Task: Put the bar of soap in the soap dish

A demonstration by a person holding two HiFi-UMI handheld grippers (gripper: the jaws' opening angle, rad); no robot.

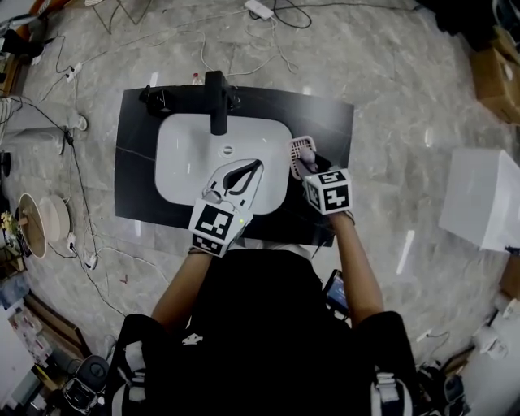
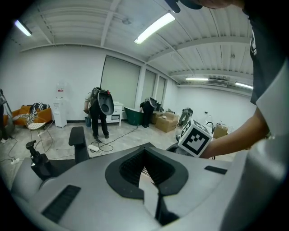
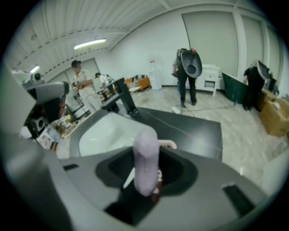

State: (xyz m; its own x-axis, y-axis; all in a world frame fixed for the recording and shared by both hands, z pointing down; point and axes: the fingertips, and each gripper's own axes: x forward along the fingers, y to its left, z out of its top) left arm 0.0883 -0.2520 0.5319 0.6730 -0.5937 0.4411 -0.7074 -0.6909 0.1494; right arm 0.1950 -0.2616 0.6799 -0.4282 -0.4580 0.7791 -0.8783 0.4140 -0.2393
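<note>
My right gripper [image 1: 305,168] is shut on a lilac bar of soap [image 3: 146,158], which stands on end between its jaws. The soap [image 1: 302,166] is at the right rim of the white sink [image 1: 183,158]. A pink slotted soap dish [image 1: 301,148] sits on the black countertop [image 1: 329,122], just beyond the soap. In the right gripper view only a bit of the dish's pink rim [image 3: 169,144] shows behind the bar. My left gripper [image 1: 253,166] hangs over the sink's front right part, jaws closed with nothing in them [image 2: 145,155].
A black faucet [image 1: 216,101] stands at the back of the sink. Cables and a power strip [image 1: 260,8] lie on the marble floor around the counter. A white box [image 1: 483,199] stands to the right. Several people are in the room behind.
</note>
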